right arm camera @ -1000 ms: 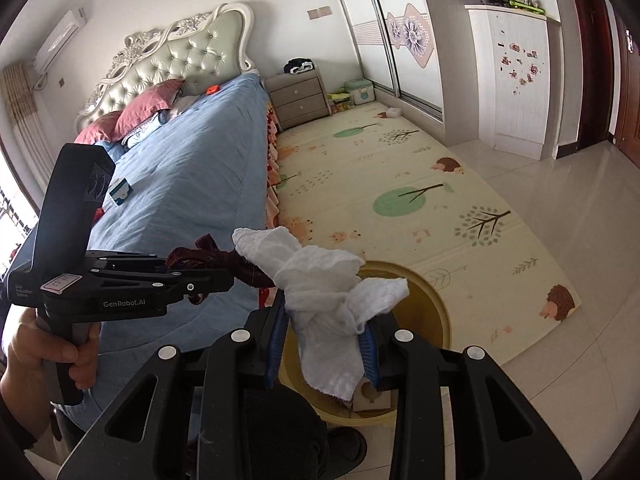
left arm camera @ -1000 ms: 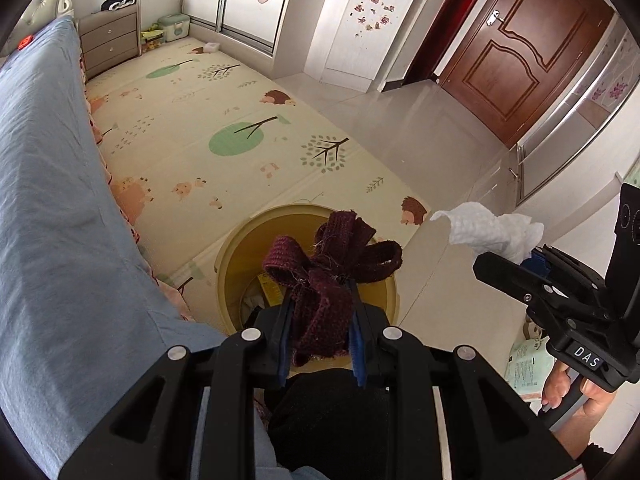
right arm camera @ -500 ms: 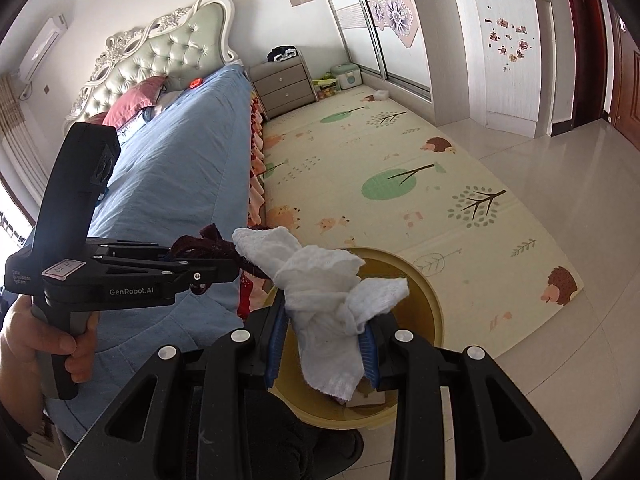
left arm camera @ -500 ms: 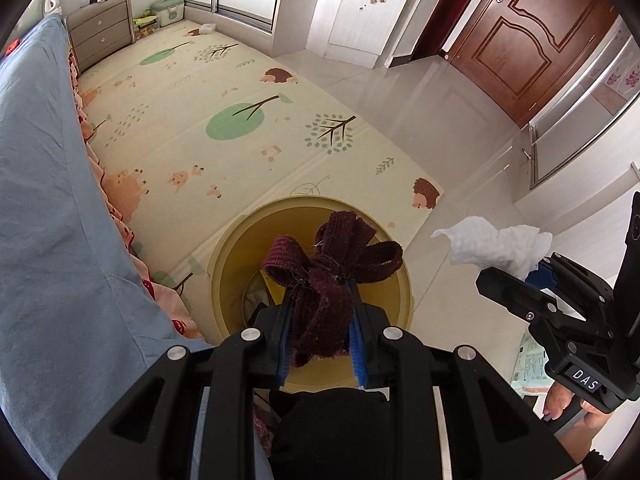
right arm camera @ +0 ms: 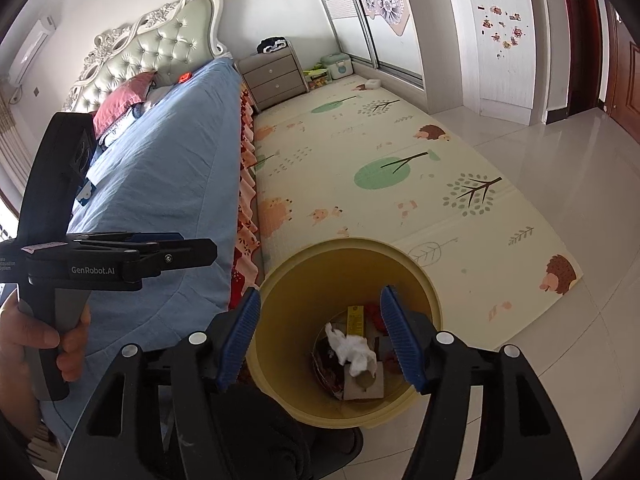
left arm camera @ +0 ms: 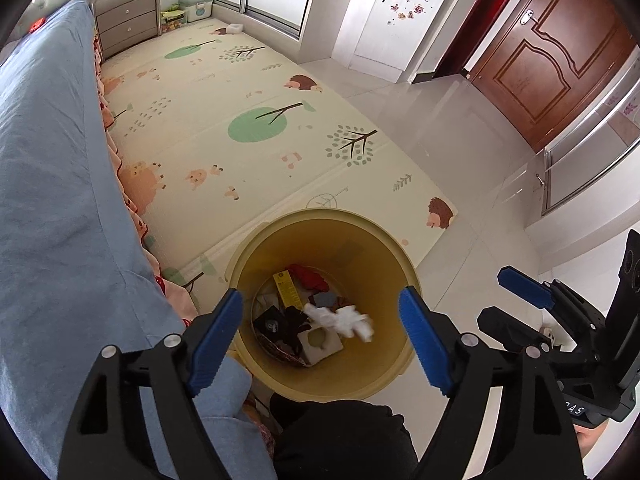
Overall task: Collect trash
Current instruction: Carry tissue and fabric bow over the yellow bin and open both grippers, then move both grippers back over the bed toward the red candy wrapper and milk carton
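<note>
Directly below both grippers stands a yellow bin, its mouth open. Inside lie a crumpled white tissue, a dark maroon cloth, a yellow packet, something red and a pale cardboard piece; the tissue is blurred. The left gripper has its jaws opening with nothing between them, and so does the right gripper. The bin's near rim is cut off by dark clothing. A blue-covered bed lies left of the grippers.
</note>
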